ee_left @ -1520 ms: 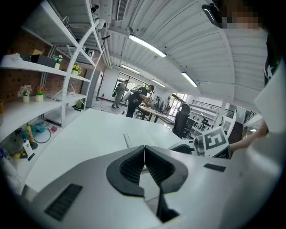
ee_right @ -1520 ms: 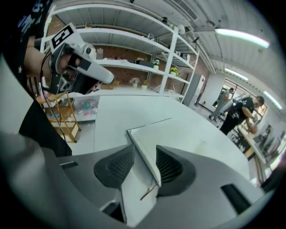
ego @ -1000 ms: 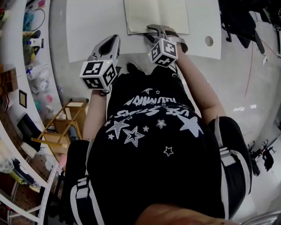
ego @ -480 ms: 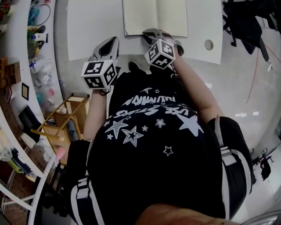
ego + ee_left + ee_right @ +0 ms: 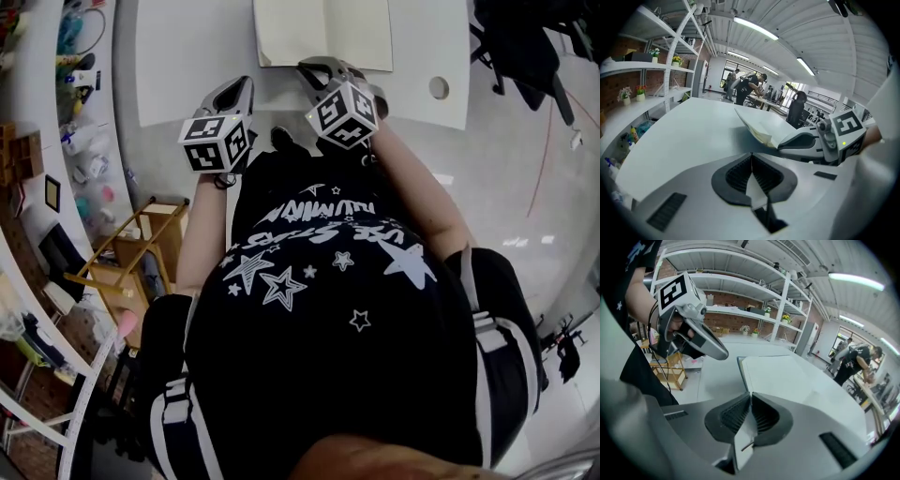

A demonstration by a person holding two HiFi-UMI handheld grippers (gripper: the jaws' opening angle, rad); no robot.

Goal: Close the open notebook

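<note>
An open notebook [image 5: 319, 28] with cream pages lies on the white table [image 5: 187, 56]. My right gripper [image 5: 310, 67] is at the middle of its near edge. Its jaws have just been closing and are shut on that edge. In the right gripper view the page [image 5: 783, 376] runs straight into my right gripper [image 5: 750, 393]. From the left gripper view, the notebook [image 5: 761, 126] is lifted off the table at the right gripper [image 5: 780, 143]. My left gripper [image 5: 239, 86] hovers over the table's near edge, left of the notebook. That left gripper [image 5: 751, 154] is shut and holds nothing.
A round cable hole [image 5: 438, 87] sits in the table to the right of the notebook. A wooden stool [image 5: 141, 253] stands on the floor at the left, by shelves with small items. People [image 5: 745, 89] work at desks far behind.
The right gripper's jaws, wide apart a second ago, have closed on the notebook's near edge and risen a little. The left gripper has sunk slightly toward the table.
</note>
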